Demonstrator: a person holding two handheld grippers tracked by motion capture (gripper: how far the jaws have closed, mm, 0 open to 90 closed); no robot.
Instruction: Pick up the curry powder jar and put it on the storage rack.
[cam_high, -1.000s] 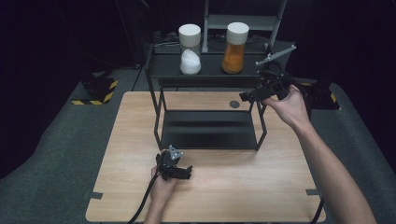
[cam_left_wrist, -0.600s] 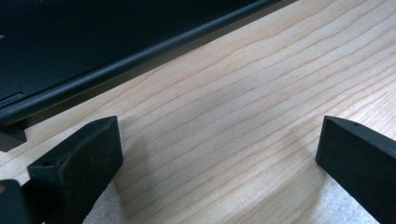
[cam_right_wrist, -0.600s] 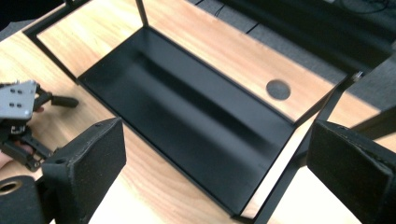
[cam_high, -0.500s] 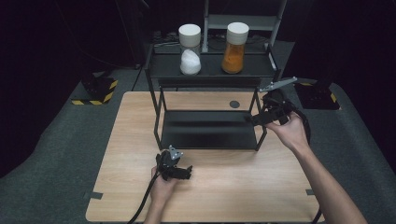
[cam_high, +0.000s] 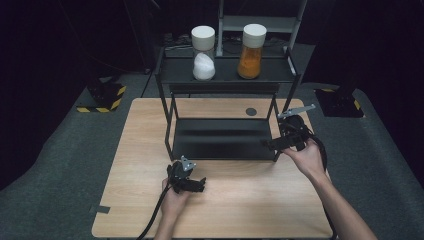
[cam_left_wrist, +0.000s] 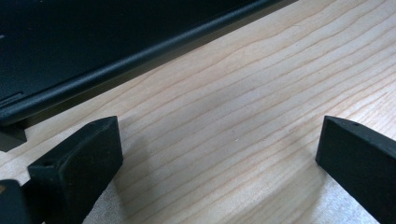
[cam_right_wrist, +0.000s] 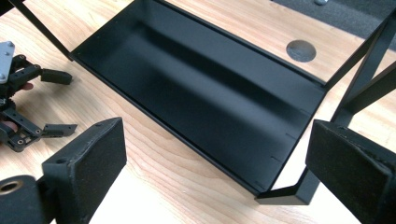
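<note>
Dark surroundings ring a brightly lit table (cam_high: 140, 165); close views are sharp, with soft shadows.

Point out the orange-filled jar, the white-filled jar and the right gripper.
orange-filled jar (cam_high: 250, 61), high view, on its orange-filled glass body.
white-filled jar (cam_high: 203, 66), high view, on the white contents in its lower half.
right gripper (cam_right_wrist: 215, 154), right gripper view, midway between its two black jaws, which stand apart.

Left hand-held gripper (cam_high: 196, 184) sits low, jaws spread wide — empty. Right hand-held gripper (cam_high: 274, 144), forearm stretched forward, is well apart from it — jaws likewise agape.
</note>
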